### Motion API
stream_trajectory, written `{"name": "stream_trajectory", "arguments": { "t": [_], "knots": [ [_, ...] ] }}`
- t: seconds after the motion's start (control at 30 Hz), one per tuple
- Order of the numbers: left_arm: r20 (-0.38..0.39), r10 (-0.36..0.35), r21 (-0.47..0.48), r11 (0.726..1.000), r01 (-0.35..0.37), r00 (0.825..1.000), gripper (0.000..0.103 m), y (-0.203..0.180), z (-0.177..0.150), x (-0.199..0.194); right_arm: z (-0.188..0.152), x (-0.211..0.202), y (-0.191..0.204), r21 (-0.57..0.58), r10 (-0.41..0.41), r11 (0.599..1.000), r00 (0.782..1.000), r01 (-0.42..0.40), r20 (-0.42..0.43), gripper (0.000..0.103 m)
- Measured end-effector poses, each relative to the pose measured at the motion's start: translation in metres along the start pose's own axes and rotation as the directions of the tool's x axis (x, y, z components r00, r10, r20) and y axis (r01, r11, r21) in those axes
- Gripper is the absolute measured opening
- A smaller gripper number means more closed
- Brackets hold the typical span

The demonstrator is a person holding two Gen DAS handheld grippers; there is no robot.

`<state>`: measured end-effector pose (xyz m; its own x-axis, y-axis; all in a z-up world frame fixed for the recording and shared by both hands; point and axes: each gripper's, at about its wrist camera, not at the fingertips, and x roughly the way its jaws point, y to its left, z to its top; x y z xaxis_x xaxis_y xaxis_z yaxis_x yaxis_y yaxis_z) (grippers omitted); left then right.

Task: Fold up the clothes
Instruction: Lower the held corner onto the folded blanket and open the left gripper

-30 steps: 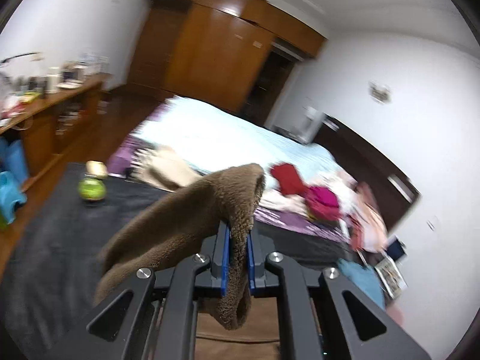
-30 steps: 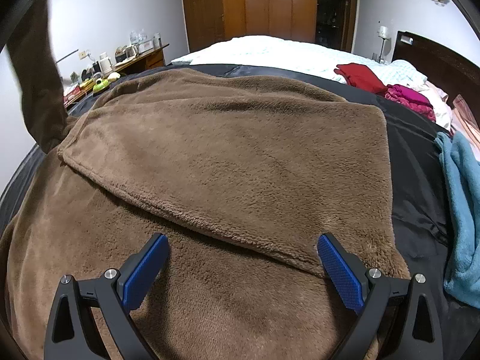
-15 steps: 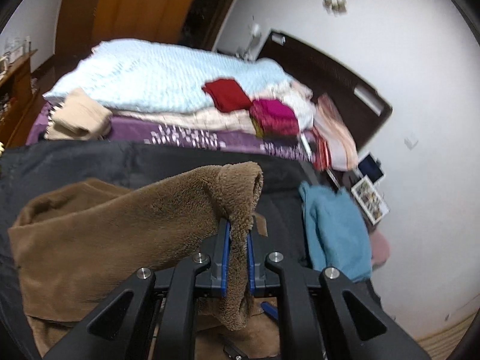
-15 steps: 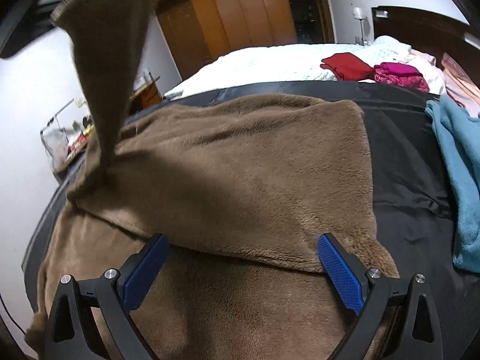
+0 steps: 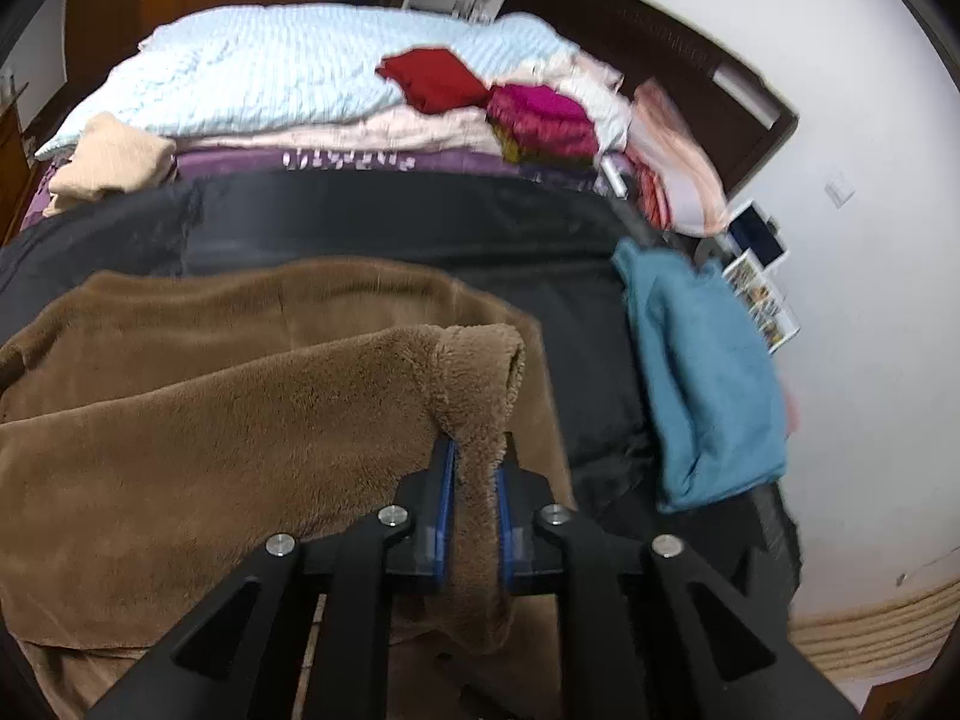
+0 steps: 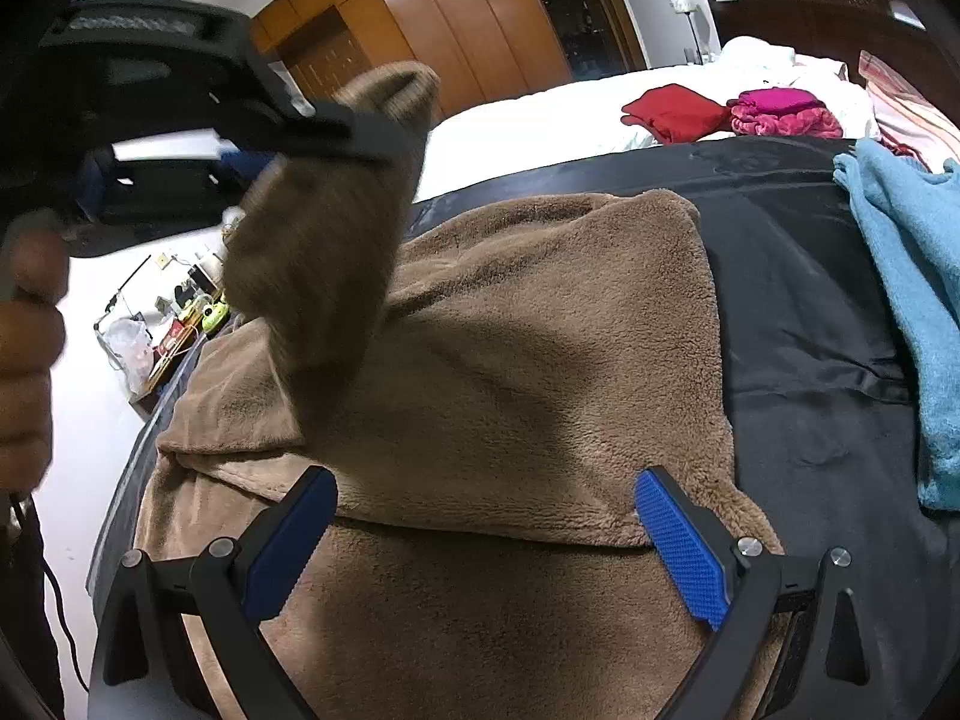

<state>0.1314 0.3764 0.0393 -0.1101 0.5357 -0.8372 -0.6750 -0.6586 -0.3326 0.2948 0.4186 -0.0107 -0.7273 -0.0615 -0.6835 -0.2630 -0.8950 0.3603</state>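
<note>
A brown fleece garment (image 6: 540,360) lies spread and partly folded on a black sheet (image 6: 798,312). My left gripper (image 5: 474,480) is shut on a bunched sleeve or corner of the brown garment (image 5: 198,438), held up above the rest of it. In the right wrist view that lifted piece (image 6: 336,240) hangs at upper left under the left gripper's black body (image 6: 180,60), with a hand (image 6: 24,354) at the left edge. My right gripper (image 6: 486,516) is open, low over the near folded edge of the garment, with nothing between its blue pads (image 6: 681,546).
A teal garment (image 5: 702,384) lies on the black sheet to the right. Beyond are a bed with a pale blue blanket (image 5: 288,72), red (image 5: 432,78) and magenta (image 5: 540,120) clothes, and a beige folded piece (image 5: 108,156). Wooden wardrobes (image 6: 432,36) stand behind.
My left gripper has swung right and down over the garment, carrying the held brown piece across. The right gripper stays open over the near edge and has tilted slightly.
</note>
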Motion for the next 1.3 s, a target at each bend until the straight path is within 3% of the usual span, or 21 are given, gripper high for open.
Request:
{"name": "stream_trajectory", "arguments": {
  "t": [0.13,0.37,0.47,0.53,0.67,0.8,0.83,0.93,1.07,1.3],
  "knots": [
    [0.002,0.041,0.008,0.999,-0.041,0.999,0.053,0.004,-0.007,-0.001,0.000,0.001,0.000,-0.005,-0.004,1.000,1.000,0.004,-0.002,0.101],
    [0.053,0.110,0.016,0.994,-0.111,0.992,0.059,0.018,-0.019,-0.016,0.001,-0.001,-0.003,0.005,0.011,1.000,1.000,-0.011,0.003,0.101],
    [0.107,0.160,0.011,0.987,-0.162,0.981,0.064,0.038,-0.033,-0.032,0.001,-0.005,-0.005,0.017,0.031,0.999,0.999,-0.031,0.018,0.101],
    [0.163,0.227,0.002,0.973,-0.230,0.960,0.067,0.059,-0.049,-0.045,0.003,-0.011,-0.007,0.027,0.043,0.999,0.998,-0.044,0.044,0.101],
    [0.238,0.391,-0.075,0.920,-0.384,0.889,0.071,0.118,-0.088,-0.072,0.007,-0.030,-0.011,0.029,0.028,0.999,0.990,-0.033,0.137,0.101],
    [0.237,0.480,-0.228,0.873,-0.431,0.845,0.071,0.177,-0.120,-0.097,0.009,-0.033,-0.016,0.035,-0.013,0.999,0.986,0.007,0.165,0.101],
    [0.236,0.483,-0.262,0.867,-0.423,0.843,0.071,0.189,-0.128,-0.102,0.009,-0.031,-0.017,0.039,-0.013,0.999,0.987,0.006,0.158,0.101],
    [0.246,0.447,-0.298,0.879,-0.372,0.860,0.071,0.209,-0.143,-0.099,0.008,-0.025,-0.021,0.051,-0.012,0.999,0.989,0.005,0.147,0.101],
    [0.225,0.419,-0.301,0.889,-0.346,0.880,0.071,0.223,-0.152,-0.081,0.007,-0.021,-0.029,0.064,0.060,0.996,0.989,-0.069,0.139,0.101],
    [0.243,0.390,-0.291,0.903,-0.317,0.888,0.079,0.232,-0.159,-0.066,0.035,-0.019,-0.019,0.018,0.042,0.999,0.997,-0.043,0.059,0.101]
  ]
}}
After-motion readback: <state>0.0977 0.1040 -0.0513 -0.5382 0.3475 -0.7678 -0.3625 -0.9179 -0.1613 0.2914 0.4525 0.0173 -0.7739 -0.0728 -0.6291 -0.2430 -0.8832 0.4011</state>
